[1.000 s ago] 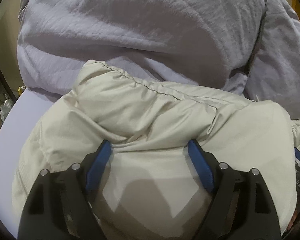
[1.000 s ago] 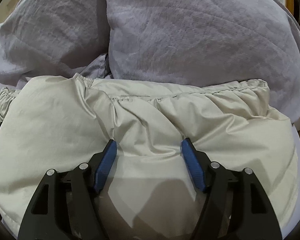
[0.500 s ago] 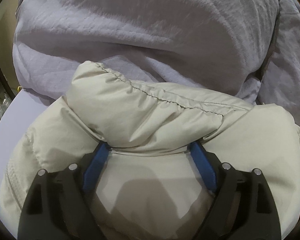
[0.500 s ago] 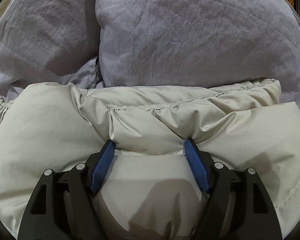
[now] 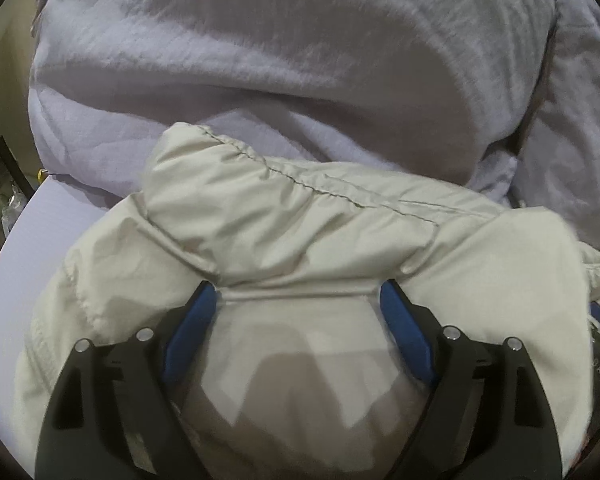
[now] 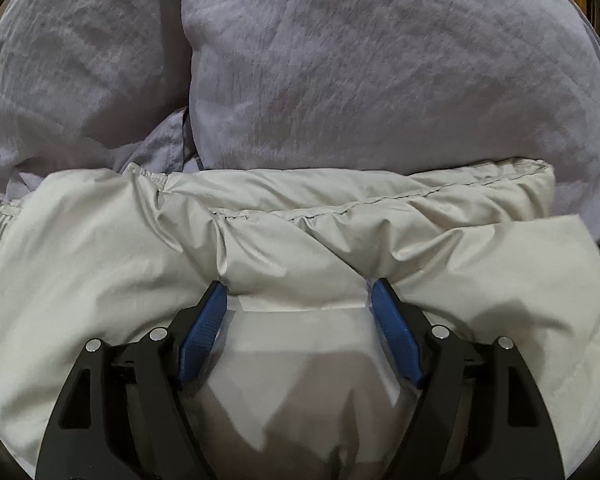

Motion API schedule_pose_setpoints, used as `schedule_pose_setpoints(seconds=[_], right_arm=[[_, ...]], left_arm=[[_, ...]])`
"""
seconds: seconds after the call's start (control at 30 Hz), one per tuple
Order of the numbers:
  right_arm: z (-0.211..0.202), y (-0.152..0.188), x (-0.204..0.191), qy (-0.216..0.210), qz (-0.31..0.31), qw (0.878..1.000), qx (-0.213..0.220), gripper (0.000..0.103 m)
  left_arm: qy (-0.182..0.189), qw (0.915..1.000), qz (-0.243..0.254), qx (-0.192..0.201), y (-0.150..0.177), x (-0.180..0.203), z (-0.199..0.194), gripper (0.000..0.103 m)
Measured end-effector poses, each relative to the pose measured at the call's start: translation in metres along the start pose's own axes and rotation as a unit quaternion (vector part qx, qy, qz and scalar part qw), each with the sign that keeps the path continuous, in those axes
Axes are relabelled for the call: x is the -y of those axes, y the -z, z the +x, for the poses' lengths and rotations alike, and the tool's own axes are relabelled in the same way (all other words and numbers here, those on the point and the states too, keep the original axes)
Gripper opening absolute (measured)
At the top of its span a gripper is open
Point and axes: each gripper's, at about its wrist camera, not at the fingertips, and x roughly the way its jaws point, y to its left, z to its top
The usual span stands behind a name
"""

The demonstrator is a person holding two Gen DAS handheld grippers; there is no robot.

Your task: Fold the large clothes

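My left tool [image 5: 296,300] and right tool [image 6: 298,300], its jaws just opening, stand wide on the puffy cream jacket [image 6: 100,260], so its fold could spring open.

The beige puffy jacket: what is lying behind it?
Behind the beige jacket lies a bulky lilac-grey garment, pressed against its gathered hem. The jacket covers that garment's lower part, so this part cannot be seen.

left wrist: rides behind the left tongs [image 5: 298,294], tilted down, hard up against the cream jacket [image 5: 300,224] | right wrist: same behind the right tongs [image 6: 298,292] | shared: jacket's gathered seam, lavender garment [image 6: 360,64] beyond
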Motion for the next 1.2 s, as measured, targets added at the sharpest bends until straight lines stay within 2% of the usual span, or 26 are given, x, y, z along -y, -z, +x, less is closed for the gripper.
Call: schedule_pose_setpoints(seconds=[0.17, 0.3, 0.63, 1.2], right_arm=[[-0.026, -0.013, -0.008, -0.032, 0.023, 0.999, 0.027, 0.080], [-0.029, -0.022, -0.026, -0.049, 0.018, 0.998, 0.035, 0.082], [0.010, -0.011, -0.057, -0.036, -0.003, 0.999, 0.014, 0.084], [0.052, -0.011, -0.065, -0.035, 0.001, 0.999, 0.017, 0.089]], left_arm=[[0.034, 0.9992, -0.003, 0.021, -0.004, 0.015, -0.028, 0.084], [0.048, 0.9983, 0.008, 0.031, -0.008, 0.034, -0.038, 0.084], [0.010, 0.9998, 0.011, 0.014, 0.002, 0.044, -0.001, 0.085], [-0.005, 0.9997, 0.015, 0.021, 0.003, 0.069, 0.054, 0.090]])
